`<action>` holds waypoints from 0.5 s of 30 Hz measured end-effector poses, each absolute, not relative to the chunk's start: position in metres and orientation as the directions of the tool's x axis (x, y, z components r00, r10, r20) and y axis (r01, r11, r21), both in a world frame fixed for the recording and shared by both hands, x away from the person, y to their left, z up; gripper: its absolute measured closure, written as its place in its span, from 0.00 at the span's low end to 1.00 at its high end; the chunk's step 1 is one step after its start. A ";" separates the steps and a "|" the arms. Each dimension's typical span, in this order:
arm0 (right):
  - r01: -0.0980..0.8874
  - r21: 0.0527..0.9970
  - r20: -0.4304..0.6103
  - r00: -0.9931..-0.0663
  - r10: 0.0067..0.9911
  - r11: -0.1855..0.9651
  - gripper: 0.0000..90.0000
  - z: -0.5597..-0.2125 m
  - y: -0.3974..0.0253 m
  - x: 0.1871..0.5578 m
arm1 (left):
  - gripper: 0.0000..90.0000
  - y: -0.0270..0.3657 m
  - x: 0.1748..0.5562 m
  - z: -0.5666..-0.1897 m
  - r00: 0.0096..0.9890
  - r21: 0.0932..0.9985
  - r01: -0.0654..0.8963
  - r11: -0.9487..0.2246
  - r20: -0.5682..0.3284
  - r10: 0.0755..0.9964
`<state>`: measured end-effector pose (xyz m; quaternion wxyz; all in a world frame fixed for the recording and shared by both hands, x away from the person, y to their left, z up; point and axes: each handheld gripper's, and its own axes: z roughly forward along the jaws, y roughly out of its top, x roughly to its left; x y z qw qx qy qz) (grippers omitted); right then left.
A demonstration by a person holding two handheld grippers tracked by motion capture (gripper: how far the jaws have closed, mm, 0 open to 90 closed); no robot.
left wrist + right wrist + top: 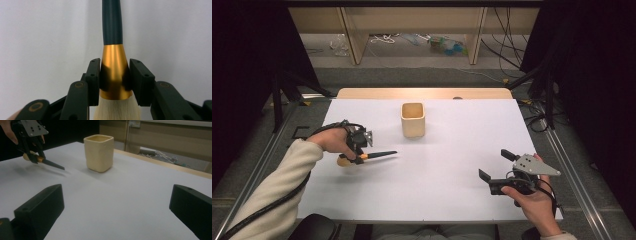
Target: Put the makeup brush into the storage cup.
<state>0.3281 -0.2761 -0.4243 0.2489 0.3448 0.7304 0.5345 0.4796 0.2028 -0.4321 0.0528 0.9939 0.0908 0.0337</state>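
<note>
Presently the left gripper (114, 75) has its jaws clamped on the gold ferrule (115, 72) of a makeup brush (371, 155), one pad to each side of the tapered metal. Cream bristles (115, 110) bulge just behind the pads; the dark handle (112, 22) runs away from them.

Grip risk: the ferrule is smooth and conical, so the pads bear on a slope. Judgement: a squeeze could nudge the brush along the taper, or let it pivot between the pads if the handle tip knocks anything.

Outward: in the high view the brush sits at the left of the white table (452, 170), handle pointing right, low over the surface or on it; cannot tell which. Cream square cup (413, 119) stands upright toward the far middle, well apart from the brush.

If the cup is where the brush goes, the long handle leads. Likely trouble: tip catching the rim and tipping the cup, which looks light and unheld.

Right gripper (498, 170) waits at the near right, jaws wide apart, holding nothing, well apart from the cup, so in no position to steady it.
</note>
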 end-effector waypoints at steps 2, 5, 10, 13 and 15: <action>0.238 0.952 0.005 -0.639 0.769 0.191 0.01 -0.425 -0.276 0.328 | 0.69 0.202 0.479 -0.430 0.982 0.115 0.171 -0.979 0.058 0.178; 0.240 0.952 0.008 -0.640 0.768 0.190 0.01 -0.424 -0.276 0.328 | 0.69 0.200 0.477 -0.429 0.983 0.124 0.171 -0.978 0.051 0.178; 0.235 0.952 0.001 -0.639 0.769 0.194 0.01 -0.424 -0.276 0.329 | 0.69 0.196 0.475 -0.426 0.985 0.123 0.155 -0.980 0.055 0.163; 0.236 0.952 0.001 -0.642 0.766 0.197 0.01 -0.424 -0.277 0.329 | 0.69 0.195 0.474 -0.426 0.987 0.126 0.144 -0.981 0.054 0.152; 0.231 0.952 -0.006 -0.643 0.766 0.202 0.01 -0.424 -0.277 0.330 | 0.69 0.193 0.473 -0.426 0.988 0.132 0.139 -0.982 0.057 0.147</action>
